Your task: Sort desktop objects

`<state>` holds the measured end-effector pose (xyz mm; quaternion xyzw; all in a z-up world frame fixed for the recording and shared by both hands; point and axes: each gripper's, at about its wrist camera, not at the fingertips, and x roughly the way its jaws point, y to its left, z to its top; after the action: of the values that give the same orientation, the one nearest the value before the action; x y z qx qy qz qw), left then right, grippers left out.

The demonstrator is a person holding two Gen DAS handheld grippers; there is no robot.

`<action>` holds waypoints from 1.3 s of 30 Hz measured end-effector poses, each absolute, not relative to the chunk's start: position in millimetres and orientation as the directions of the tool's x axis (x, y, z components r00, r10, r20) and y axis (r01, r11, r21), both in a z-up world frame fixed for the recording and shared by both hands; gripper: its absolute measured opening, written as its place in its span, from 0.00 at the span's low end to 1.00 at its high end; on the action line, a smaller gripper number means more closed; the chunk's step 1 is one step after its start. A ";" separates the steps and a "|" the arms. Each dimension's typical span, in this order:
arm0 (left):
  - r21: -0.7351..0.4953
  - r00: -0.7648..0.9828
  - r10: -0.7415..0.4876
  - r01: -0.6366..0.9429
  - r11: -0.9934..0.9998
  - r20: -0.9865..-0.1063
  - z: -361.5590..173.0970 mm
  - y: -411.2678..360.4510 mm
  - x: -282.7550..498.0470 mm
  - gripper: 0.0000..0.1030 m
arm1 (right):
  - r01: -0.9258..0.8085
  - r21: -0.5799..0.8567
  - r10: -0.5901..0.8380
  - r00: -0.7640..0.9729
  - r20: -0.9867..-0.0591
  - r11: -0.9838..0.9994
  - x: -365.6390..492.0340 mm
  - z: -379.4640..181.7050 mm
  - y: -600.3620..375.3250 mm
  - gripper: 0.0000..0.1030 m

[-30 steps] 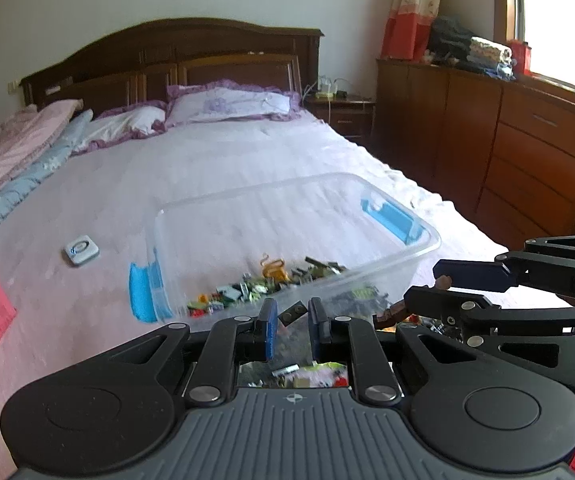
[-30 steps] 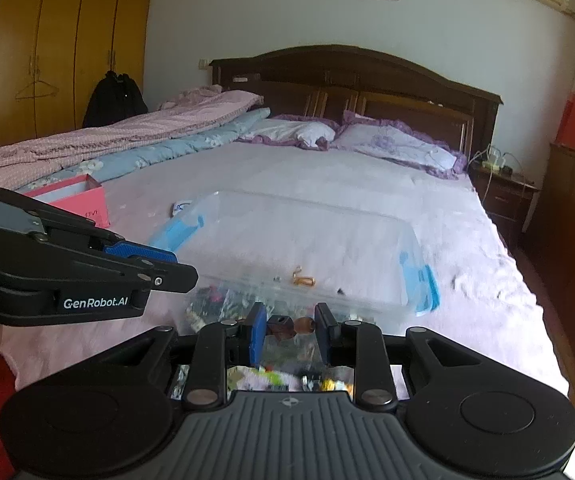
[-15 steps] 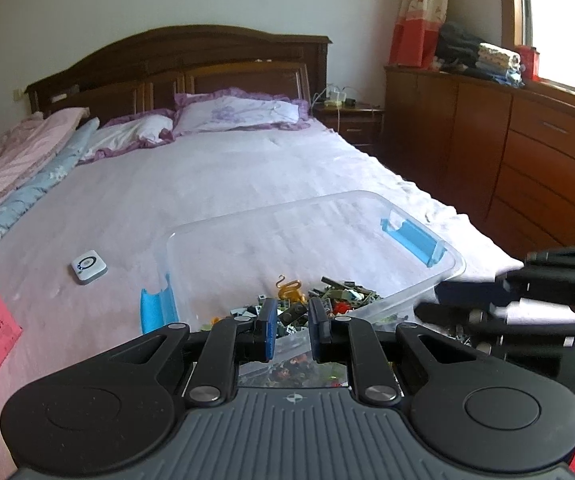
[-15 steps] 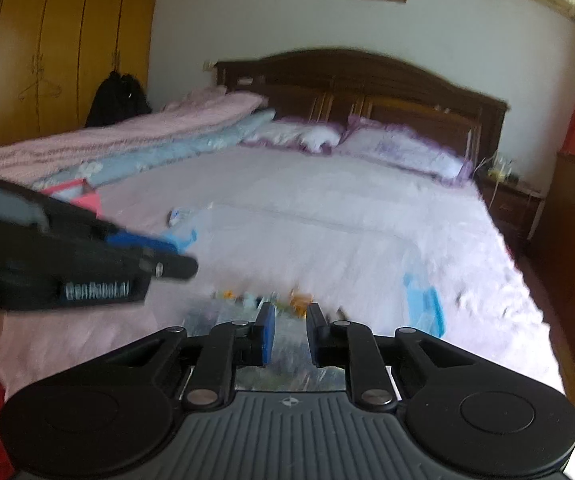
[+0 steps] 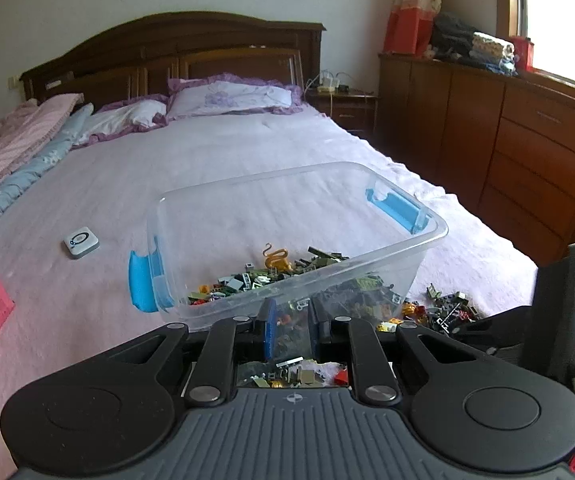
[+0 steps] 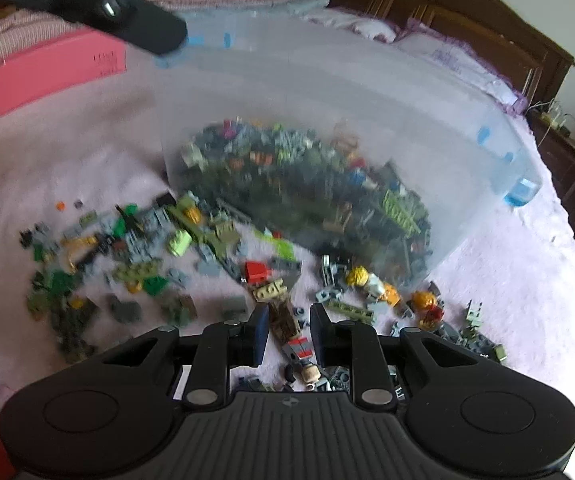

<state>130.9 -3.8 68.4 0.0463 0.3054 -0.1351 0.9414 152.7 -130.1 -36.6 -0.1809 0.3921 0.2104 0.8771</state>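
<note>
Toy bricks (image 6: pixel 135 256) are scattered on the bed (image 6: pixel 507 280) at the clear bin's (image 6: pixel 327 72) six o'clock. The right claw (image 6: pixel 285 334), jaws opening, empty, should be centred over one brick. The left claw (image 5: pixel 290 330), nearly together, is empty.

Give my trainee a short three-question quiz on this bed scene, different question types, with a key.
1. True or false: the clear bin on the bed already holds toy bricks.
2. Multiple choice: which thing lies between the right gripper fingers? A) a small toy figure B) a white remote C) a pink box
3. Fill in: loose bricks lie scattered on the bedspread ____ the bin.

Key:
1. True; a pile sits at its near end.
2. A; the toy figure lies on the bedspread between the opening fingers, not gripped.
3. Outside, in front of its near wall.
</note>
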 end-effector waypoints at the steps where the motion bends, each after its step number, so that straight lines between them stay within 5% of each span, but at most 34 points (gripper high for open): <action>1: 0.003 0.776 -0.227 0.283 0.959 -0.589 67.9 -3.2 130.3 0.17 | -0.516 -0.155 0.224 0.597 -0.770 0.843 153.6 -40.3 -129.9 0.23; 18: -0.023 0.577 -0.247 0.367 0.930 -0.778 -38.5 -33.5 124.5 0.18 | -0.462 -0.094 0.227 0.591 -0.774 0.882 138.0 -58.2 -153.3 0.14; 39: -0.005 0.568 -0.272 0.427 0.904 -0.777 -45.9 -53.8 123.0 0.18 | -0.442 -0.059 0.247 0.600 -0.761 0.895 137.0 -62.4 -158.7 0.14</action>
<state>123.0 -53.8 -45.9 0.0917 0.4203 -0.1984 0.8807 137.0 -158.7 -62.4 -0.1213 0.4028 0.1943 0.8862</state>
